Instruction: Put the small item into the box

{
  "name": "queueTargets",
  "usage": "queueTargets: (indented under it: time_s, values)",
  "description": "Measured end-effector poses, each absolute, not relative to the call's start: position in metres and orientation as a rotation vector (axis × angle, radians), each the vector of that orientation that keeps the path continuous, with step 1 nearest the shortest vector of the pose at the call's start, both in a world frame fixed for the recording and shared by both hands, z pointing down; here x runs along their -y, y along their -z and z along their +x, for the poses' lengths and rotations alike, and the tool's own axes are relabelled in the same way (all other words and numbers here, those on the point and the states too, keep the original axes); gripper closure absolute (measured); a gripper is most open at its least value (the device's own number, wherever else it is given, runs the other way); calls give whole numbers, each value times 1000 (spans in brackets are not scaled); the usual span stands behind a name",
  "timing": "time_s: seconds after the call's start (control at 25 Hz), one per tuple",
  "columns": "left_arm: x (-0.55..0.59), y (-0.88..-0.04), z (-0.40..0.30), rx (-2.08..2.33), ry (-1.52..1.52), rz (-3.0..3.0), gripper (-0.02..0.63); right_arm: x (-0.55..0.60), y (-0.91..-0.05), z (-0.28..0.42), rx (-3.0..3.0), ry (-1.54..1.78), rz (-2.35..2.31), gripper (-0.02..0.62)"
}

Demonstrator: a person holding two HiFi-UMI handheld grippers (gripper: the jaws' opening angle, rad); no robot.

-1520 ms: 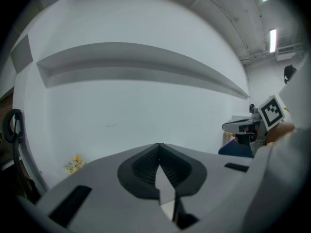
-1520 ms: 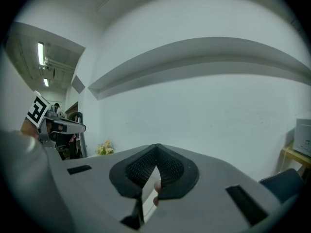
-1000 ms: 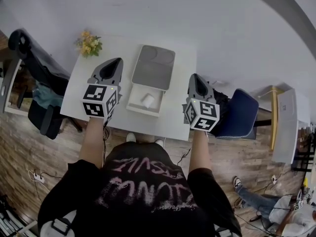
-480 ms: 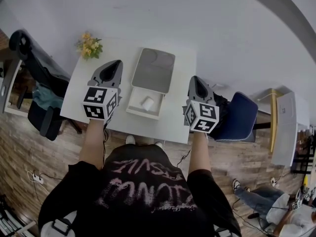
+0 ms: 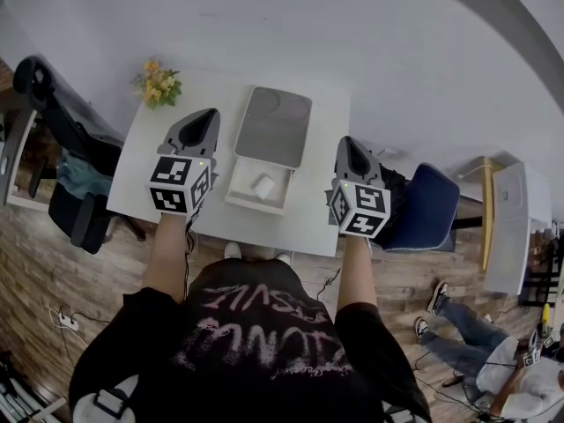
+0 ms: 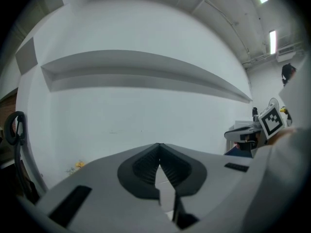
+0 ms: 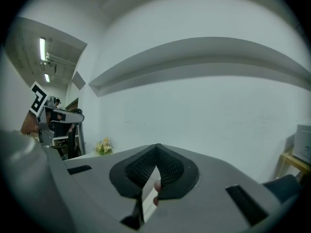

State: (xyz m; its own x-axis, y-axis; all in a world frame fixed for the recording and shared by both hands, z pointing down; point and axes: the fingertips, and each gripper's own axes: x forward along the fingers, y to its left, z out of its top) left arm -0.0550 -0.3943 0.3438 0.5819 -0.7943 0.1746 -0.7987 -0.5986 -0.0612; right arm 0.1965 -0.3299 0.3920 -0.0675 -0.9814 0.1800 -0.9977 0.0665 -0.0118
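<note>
Sitting inside the white square open box [image 5: 236,173] is the small white item [image 5: 263,183], a little roll shape, so I think the main job is done. A flat grey lid [image 5: 275,123] lies just behind the box, touching its far edge. It is not on top, so closing the box may be all that is left, if that is wanted at all. The grey plastic left gripper [image 5: 205,115] hangs in the air to the left of the box, and the grey plastic right gripper [image 5: 350,144] hangs to the right of the box. Both have their jaws pressed together with nothing between them. Neither one touches the box. The box rests on a white table [image 5: 313,214], and a bunch of yellow flowers [image 5: 159,80] stands far to the left of the box.
</note>
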Motion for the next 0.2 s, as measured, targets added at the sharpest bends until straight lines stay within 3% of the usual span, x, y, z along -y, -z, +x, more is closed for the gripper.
queueTargets:
  time_s: [0.2]
  values:
    - [395, -345, -56, 1393, -283, 2771, 603, 330, -394, 198, 2191, -201, 2063, 586]
